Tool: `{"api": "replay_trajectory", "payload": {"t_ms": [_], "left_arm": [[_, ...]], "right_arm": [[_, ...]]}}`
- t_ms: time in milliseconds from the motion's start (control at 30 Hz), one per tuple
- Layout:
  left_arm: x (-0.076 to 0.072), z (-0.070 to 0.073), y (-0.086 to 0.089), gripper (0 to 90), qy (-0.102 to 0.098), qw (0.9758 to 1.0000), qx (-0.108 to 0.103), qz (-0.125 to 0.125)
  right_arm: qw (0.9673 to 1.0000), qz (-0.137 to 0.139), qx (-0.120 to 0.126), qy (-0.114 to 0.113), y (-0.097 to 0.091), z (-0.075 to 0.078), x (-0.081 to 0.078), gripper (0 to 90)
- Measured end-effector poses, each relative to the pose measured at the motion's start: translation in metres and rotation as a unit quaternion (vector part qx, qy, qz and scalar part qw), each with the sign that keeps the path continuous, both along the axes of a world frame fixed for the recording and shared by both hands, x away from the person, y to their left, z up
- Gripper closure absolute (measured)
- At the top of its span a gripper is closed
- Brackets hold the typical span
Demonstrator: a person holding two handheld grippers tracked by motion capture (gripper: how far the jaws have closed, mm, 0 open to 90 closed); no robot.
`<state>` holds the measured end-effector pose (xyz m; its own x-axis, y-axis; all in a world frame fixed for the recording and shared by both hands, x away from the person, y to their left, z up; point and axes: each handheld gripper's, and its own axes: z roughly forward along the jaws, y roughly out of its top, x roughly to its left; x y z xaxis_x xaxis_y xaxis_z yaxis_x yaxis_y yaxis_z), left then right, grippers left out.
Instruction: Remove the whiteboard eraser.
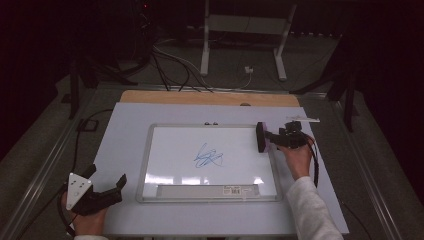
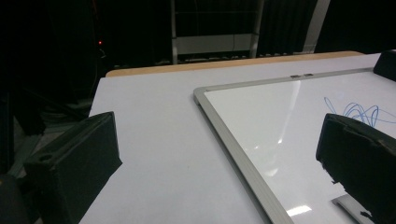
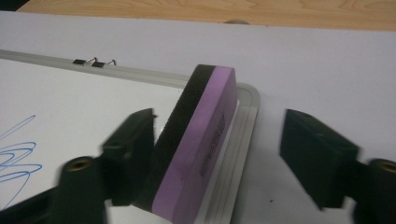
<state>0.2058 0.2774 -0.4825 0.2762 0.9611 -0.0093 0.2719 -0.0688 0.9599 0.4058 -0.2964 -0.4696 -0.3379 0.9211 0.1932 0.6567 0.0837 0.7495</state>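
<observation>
1. My right tool (image 3: 217, 154) is straddling the purple eraser (image 3: 201, 140) at the whiteboard's (image 1: 175, 150) far right corner; its jaws are not yet gripping.
2. My left tool (image 1: 106, 185) is resting released on the counter (image 1: 125, 125), beside the whiteboard.

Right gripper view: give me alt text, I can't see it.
A purple foam eraser with a black felt face stands on edge on the whiteboard's silver frame, between the right gripper's open black jaws. Blue marker scribble lies left.

whiteboard (image 1: 170, 150) middle open, eraser (image 1: 261, 136) blocking right edge
</observation>
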Motion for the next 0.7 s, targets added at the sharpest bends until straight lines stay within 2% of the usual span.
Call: {"api": "replay_trajectory", "payload": {"t_ms": [67,100,133,200,233,300,533,633,700], "left_arm": [[0.000,0.000,0.000,0.4,0.000,1.0000,0.000,0.000],[0.000,0.000,0.000,0.4,0.000,1.0000,0.000,0.000],[0.000,0.000,0.000,0.4,0.000,1.0000,0.000,0.000],[0.000,0.000,0.000,0.4,0.000,1.0000,0.000,0.000],[0.000,0.000,0.000,0.4,0.000,1.0000,0.000,0.000],[0.000,0.000,0.000,0.4,0.000,1.0000,0.000,0.000],[0.000,0.001,-0.001,0.4,-0.001,1.0000,0.000,-0.001],[-0.001,0.001,-0.001,0.4,-0.001,1.0000,0.000,-0.001],[-0.001,0.001,0.000,0.4,-0.001,1.0000,0.000,-0.001]], "right_arm": [[0.9999,0.006,0.001,0.011,0.000,-0.003,0.001,39.1],[0.9999,0.006,0.001,0.011,0.000,-0.003,0.001,39.1],[0.9998,0.008,-0.003,0.020,0.002,-0.006,0.003,43.8],[0.9996,0.009,-0.001,0.027,0.003,-0.007,0.003,45.8],[0.9991,0.011,0.016,0.037,0.002,-0.009,0.004,50.3],[0.9990,0.012,0.018,0.040,0.003,-0.009,0.004,51.6],[0.9986,0.025,0.016,0.043,0.015,-0.009,0.005,50.6],[0.9974,0.036,0.028,0.056,0.020,-0.013,0.008,41.7],[0.9966,0.039,0.033,0.065,0.021,-0.015,0.008,39.6]]}}
